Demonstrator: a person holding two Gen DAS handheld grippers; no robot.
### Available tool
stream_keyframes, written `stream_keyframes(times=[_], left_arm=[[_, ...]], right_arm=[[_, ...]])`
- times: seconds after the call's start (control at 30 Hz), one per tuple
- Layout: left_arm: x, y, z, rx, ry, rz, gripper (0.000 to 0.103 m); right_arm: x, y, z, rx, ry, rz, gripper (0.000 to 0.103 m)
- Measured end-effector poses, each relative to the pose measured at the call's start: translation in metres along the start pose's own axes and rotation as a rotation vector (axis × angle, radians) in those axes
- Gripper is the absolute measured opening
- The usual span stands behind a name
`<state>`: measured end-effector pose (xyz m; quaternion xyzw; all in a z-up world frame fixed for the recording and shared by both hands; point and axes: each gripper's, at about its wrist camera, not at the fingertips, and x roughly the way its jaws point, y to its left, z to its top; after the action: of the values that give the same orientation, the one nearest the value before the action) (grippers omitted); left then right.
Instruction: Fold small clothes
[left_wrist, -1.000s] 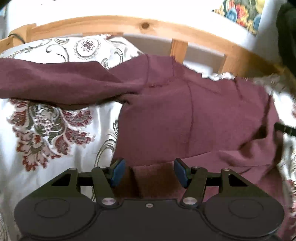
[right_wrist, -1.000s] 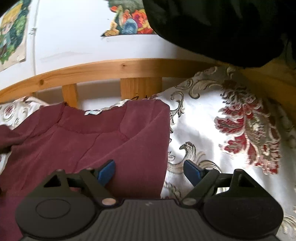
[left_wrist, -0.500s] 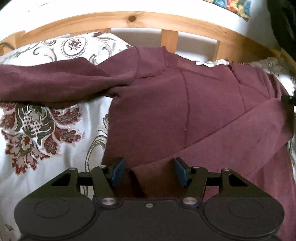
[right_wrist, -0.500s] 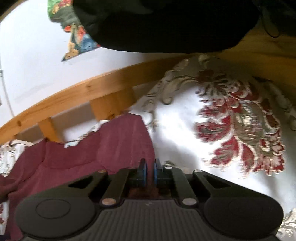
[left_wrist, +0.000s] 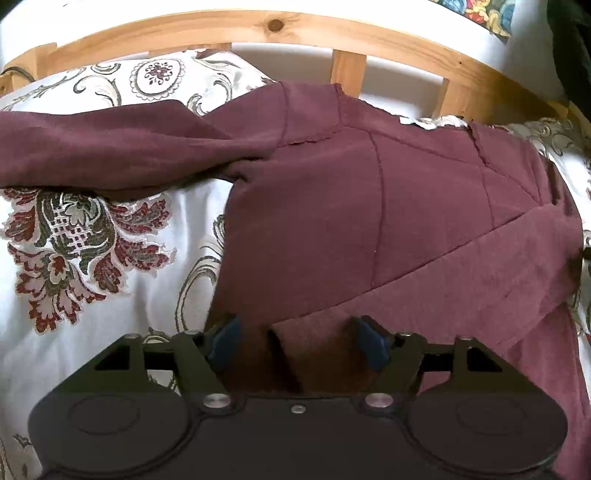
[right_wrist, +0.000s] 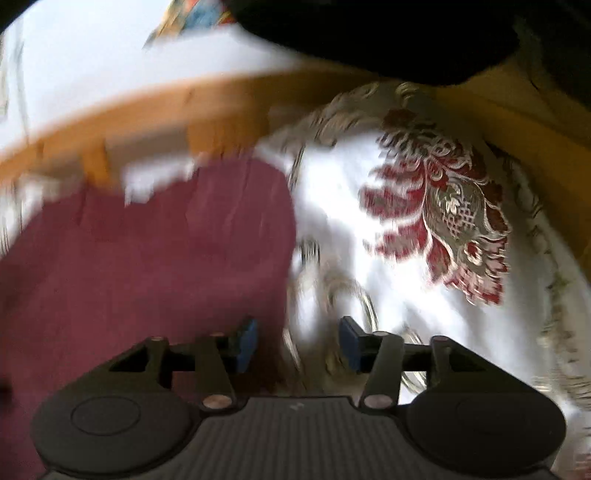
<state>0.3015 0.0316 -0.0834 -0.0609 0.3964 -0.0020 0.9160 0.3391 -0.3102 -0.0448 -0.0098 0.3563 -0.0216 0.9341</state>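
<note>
Left gripper (left_wrist: 295, 341) opening over the cuff, right gripper (right_wrist: 297, 343) opening, nothing pinched, beside the maroon top (left_wrist: 369, 221) mid-frame on the floral bedspread (left_wrist: 92, 240): one sleeve folded across, upper-left sleeve and body folds remain.

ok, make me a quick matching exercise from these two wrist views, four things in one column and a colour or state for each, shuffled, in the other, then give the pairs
Things:
1. garment
2. bed rail
3. left gripper
4. bedspread

Descriptions:
A. pale wood with a knot
B. white with red floral pattern
C. maroon, one sleeve folded across the body
D. jaws apart, cuff between them

Pairs: 1-C, 2-A, 3-D, 4-B
</note>
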Motion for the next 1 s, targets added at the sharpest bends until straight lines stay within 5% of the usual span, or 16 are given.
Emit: stream_keyframes(times=[0.2,0.23,0.27,0.3,0.53,0.7,0.83,1.0], left_arm=[[0.004,-0.003,-0.005,0.027,0.058,0.009,0.08],[0.004,-0.002,-0.005,0.024,0.064,0.008,0.08],[0.004,-0.001,-0.006,0.021,0.07,0.007,0.081],[0.004,0.0,-0.006,0.016,0.08,0.004,0.081],[0.0,0.002,-0.007,-0.009,0.105,0.0,0.08],[-0.01,0.011,-0.006,-0.081,0.117,-0.05,0.079],[-0.026,0.024,-0.002,-0.147,0.096,-0.072,0.084],[-0.071,0.057,0.017,-0.217,-0.014,-0.075,0.09]], right_arm=[[0.008,0.014,-0.019,-0.021,0.041,0.073,0.059],[0.014,0.014,-0.021,0.0,0.041,0.085,0.053],[0.018,0.013,-0.023,0.033,0.045,0.099,0.024],[0.022,0.009,-0.024,0.08,0.061,0.125,0.011],[0.013,0.003,-0.023,0.114,0.063,0.101,0.01],[0.009,0.009,-0.03,0.091,0.078,0.075,0.021],[-0.016,0.018,-0.028,0.088,0.042,0.065,0.053],[-0.066,0.042,-0.03,0.051,-0.046,0.114,0.079]])
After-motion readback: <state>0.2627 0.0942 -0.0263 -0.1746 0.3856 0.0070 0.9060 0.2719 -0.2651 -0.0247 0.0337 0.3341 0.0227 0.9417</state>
